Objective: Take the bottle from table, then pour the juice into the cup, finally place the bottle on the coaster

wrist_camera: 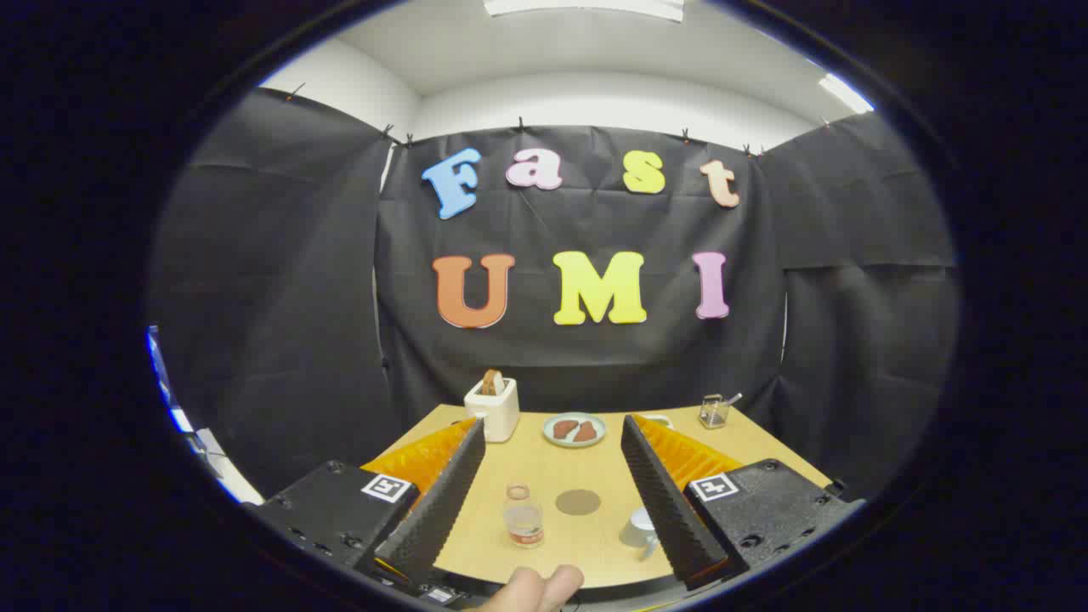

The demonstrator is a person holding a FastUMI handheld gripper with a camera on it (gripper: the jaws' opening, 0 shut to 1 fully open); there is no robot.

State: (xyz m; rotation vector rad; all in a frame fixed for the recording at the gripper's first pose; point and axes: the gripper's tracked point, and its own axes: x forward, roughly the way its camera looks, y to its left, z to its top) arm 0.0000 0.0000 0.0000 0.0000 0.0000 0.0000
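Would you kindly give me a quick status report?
Hand-held gripper open, holding nothing. Bottle upright between fingers, untouched. Coaster bare, cup beside right finger. Path clear.

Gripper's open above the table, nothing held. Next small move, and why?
Probably lower and ease the gripper forward toward the bottle. Its fingers are spread wide with nothing between them, and the bottle stands upright on the table between and below them, beside the coaster, with the cup by the right finger.

the jaws stand wide apart over the surface [595,544], with bottle [524,515], coaster [578,501] and cup [637,529] standing low between them, bare wood beyond.
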